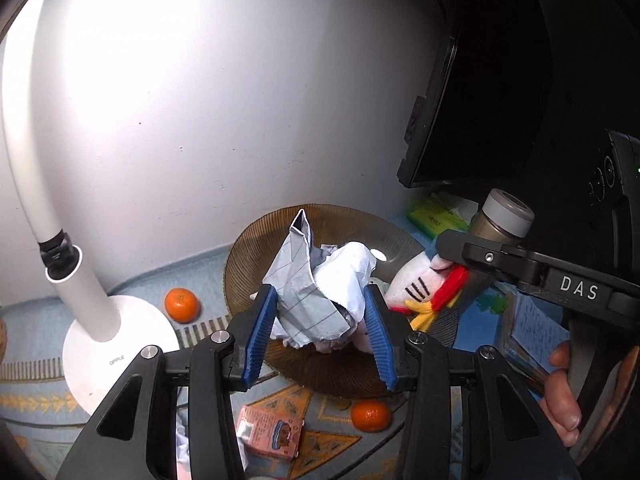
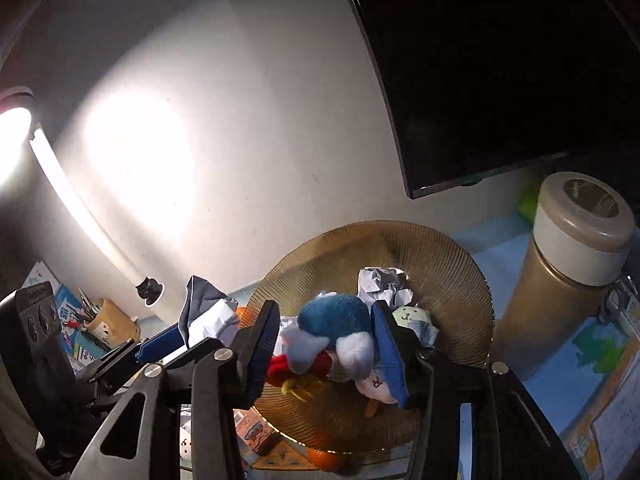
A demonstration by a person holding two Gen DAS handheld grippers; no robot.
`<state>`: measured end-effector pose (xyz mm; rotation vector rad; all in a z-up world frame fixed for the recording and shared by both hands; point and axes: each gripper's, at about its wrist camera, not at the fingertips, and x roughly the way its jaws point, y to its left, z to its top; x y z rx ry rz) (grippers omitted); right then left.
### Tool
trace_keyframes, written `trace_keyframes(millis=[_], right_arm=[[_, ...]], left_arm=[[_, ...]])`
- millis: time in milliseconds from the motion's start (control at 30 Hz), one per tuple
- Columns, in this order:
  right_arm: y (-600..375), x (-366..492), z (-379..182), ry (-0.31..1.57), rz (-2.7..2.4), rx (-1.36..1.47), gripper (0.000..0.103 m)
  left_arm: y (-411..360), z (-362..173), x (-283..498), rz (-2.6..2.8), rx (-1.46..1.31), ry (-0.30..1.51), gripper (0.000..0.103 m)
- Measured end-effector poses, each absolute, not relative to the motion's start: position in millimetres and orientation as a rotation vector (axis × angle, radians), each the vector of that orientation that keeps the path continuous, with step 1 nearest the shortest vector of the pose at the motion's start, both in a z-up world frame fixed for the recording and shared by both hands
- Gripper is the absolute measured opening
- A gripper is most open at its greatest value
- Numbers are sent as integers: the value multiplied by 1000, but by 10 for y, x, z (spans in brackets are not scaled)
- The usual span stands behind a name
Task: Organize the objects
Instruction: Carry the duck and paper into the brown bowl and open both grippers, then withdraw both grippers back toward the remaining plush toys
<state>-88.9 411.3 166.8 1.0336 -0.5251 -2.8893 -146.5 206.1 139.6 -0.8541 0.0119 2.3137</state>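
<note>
My left gripper (image 1: 320,314) is shut on a crumpled wad of lined paper (image 1: 316,296), held over the brown ribbed plate (image 1: 256,248). It also shows in the right wrist view (image 2: 208,316), held by the left gripper's blue finger (image 2: 160,346). My right gripper (image 2: 326,340) is shut on a plush duck toy (image 2: 336,328) with a blue cap, white body and red and yellow parts, above the same plate (image 2: 452,280). The toy (image 1: 420,288) shows at the plate's right side in the left wrist view. More crumpled paper (image 2: 384,284) lies on the plate.
Two oranges (image 1: 182,305) (image 1: 371,416) and a pink carton (image 1: 270,432) lie on the patterned cloth. A white lamp base (image 1: 116,344) stands left. A tan bottle (image 2: 560,276) and a dark monitor (image 2: 500,80) stand right. A pen cup (image 2: 112,320) sits far left.
</note>
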Motion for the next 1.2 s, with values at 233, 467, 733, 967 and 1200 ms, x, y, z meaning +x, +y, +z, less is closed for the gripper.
trace_keyframes(millis=[233,467,733,967,1200], right_arm=[[4167,-716,1592,-442,-2948,1011,64],[3970,-214,1677,-334,-2956,973,64],[3447,375,1743,-279,-2860,887,67],[3062,427,906,-339,-2856,994,68],[2933,359,410,-316,-2808,1112,68]], left_arm=[[2044,1237,-1483,2330,-887,-33,92],[1574,1441,-1043,2388,-840,-96,92],[553,1711,-163,2619,-693,-200,99],[-112,1042,124,2747,-863,-244,99],[-349,373,59,2715,-1017,-358,98]])
